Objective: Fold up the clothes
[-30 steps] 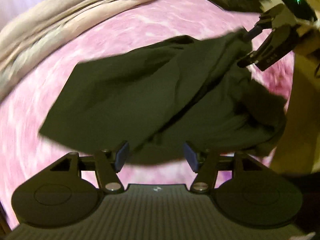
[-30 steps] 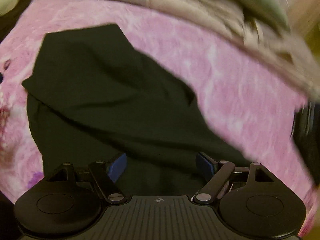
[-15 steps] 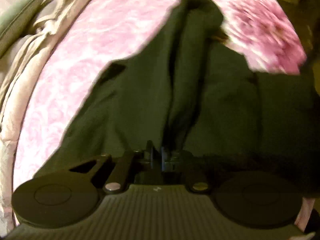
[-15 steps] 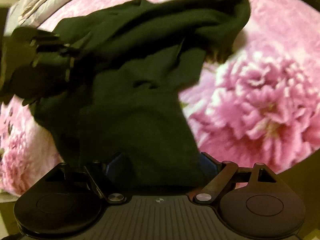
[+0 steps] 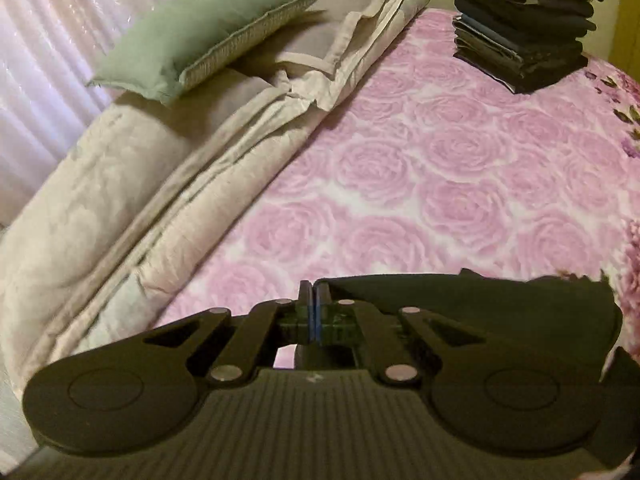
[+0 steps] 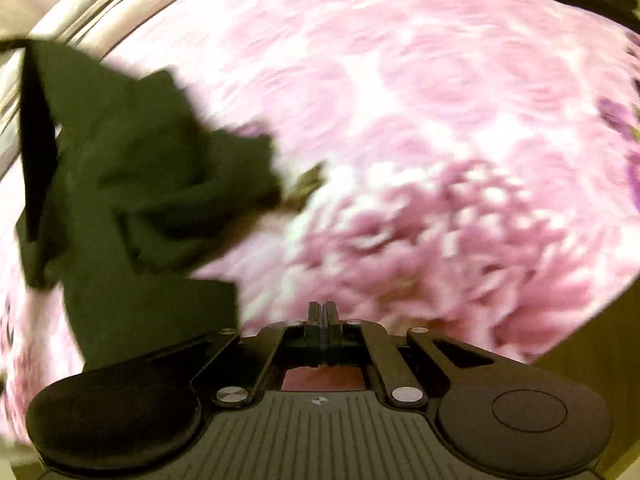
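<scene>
A dark green garment (image 5: 480, 300) hangs from my left gripper (image 5: 313, 300), which is shut on its edge and holds it above the pink rose bedspread (image 5: 460, 184). The cloth stretches to the right below the view. In the blurred right wrist view the same garment (image 6: 132, 184) hangs crumpled at the left. My right gripper (image 6: 322, 312) has its jaws closed together; a bit of cloth runs toward its left side, but I cannot tell whether it is pinched.
A folded beige duvet (image 5: 168, 168) with a green pillow (image 5: 200, 32) lies along the left of the bed. A stack of folded dark clothes (image 5: 524, 24) stands at the far right corner. A bed edge shows at lower right (image 6: 592, 340).
Both grippers went from open to closed. The left took hold of the garment and lifted it off the bedspread; the right swung away, so the garment now sits to its left.
</scene>
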### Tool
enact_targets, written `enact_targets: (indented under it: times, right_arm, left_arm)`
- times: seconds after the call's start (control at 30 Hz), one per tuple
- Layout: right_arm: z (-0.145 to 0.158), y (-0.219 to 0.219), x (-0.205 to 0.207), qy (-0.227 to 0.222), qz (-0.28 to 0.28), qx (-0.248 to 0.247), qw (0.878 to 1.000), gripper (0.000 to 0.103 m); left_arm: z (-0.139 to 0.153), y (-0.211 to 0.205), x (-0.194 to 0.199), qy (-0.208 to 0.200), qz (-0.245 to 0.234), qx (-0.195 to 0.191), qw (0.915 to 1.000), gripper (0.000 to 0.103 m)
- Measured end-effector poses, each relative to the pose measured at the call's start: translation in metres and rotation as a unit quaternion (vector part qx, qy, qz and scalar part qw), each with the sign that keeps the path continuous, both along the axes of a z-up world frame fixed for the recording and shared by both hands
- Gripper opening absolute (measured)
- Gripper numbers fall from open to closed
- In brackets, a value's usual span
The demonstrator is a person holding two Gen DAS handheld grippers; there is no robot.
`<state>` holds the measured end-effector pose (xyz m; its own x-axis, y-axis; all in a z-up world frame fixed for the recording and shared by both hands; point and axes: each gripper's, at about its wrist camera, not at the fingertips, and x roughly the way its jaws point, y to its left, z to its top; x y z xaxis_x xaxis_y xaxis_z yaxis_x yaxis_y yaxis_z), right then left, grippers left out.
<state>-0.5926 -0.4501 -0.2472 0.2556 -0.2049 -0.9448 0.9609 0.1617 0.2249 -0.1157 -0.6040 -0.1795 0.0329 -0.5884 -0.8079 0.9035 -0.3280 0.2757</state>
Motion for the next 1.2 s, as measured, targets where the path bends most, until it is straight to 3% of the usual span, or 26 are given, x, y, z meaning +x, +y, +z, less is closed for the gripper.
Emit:
enact_targets:
  times: [0.07,0.1,0.17,0.2,0.23,0.37,0.47,0.53,0.6,0.67,0.73,0.77,0.8,0.93,1.1,1.2]
  right_arm:
    - [0.008,0.006,0.002,-0.007,-0.005,-0.008,1.000,0.001]
    - [0.012,0.010,0.006,-0.015,-0.002,-0.009,1.000,0.006]
    - [0.017,0.019,0.021,-0.032,0.003,-0.015,0.999,0.052]
    - [0.021,0.026,0.030,-0.042,0.008,-0.022,0.999,0.084]
    - [0.019,0.029,0.043,-0.052,0.013,-0.030,0.998,0.087]
    - [0.000,0.040,0.114,-0.087,0.073,-0.049,0.992,0.087]
    - [-0.012,0.049,0.168,-0.081,0.132,-0.081,0.985,0.087]
    - [-0.026,0.052,0.199,-0.060,0.156,-0.103,0.980,0.087]
    - [-0.048,0.052,0.226,0.005,0.186,-0.106,0.977,0.087]
    - [-0.073,0.054,0.239,0.043,0.211,-0.072,0.974,0.084]
    - [-0.077,0.057,0.235,0.056,0.219,-0.071,0.972,0.043]
    - [-0.074,0.057,0.230,0.060,0.222,-0.067,0.971,0.029]
    - [-0.068,0.056,0.222,0.065,0.224,-0.063,0.970,0.020]
    - [-0.030,0.053,0.183,0.135,0.231,-0.085,0.960,0.015]
    - [0.071,0.053,0.116,0.233,0.196,-0.162,0.939,0.015]
    - [0.133,0.059,0.095,0.268,0.180,-0.212,0.922,0.015]
  left_arm:
    - [-0.003,-0.003,0.000,-0.016,-0.010,-0.003,0.9998,0.001]
    - [-0.004,-0.004,0.001,-0.020,-0.009,-0.006,0.9997,0.001]
    - [0.000,-0.003,0.010,-0.022,0.001,-0.014,0.9997,0.001]
    - [0.005,-0.001,0.017,-0.021,0.009,-0.019,0.9996,0.001]
    - [0.010,0.000,0.025,-0.021,0.017,-0.025,0.9993,0.001]
    - [0.040,0.003,0.071,-0.032,0.060,-0.070,0.9952,0.001]
    - [0.065,0.010,0.112,-0.048,0.096,-0.098,0.9894,0.001]
    - [0.077,0.018,0.137,-0.063,0.118,-0.111,0.9848,0.001]
    - [0.086,0.028,0.159,-0.075,0.138,-0.119,0.9804,0.001]
    - [0.091,0.039,0.179,-0.084,0.157,-0.124,0.9762,0.001]
    - [0.094,0.056,0.196,-0.082,0.173,-0.127,0.9733,0.001]
    - [0.096,0.065,0.202,-0.076,0.180,-0.127,0.9723,0.001]
    - [0.099,0.074,0.206,-0.073,0.184,-0.129,0.9718,0.001]
    - [0.126,0.118,0.223,-0.063,0.200,-0.152,0.9659,0.001]
    - [0.178,0.182,0.251,-0.035,0.238,-0.182,0.9535,0.001]
    - [0.208,0.214,0.275,-0.015,0.268,-0.196,0.9432,0.001]
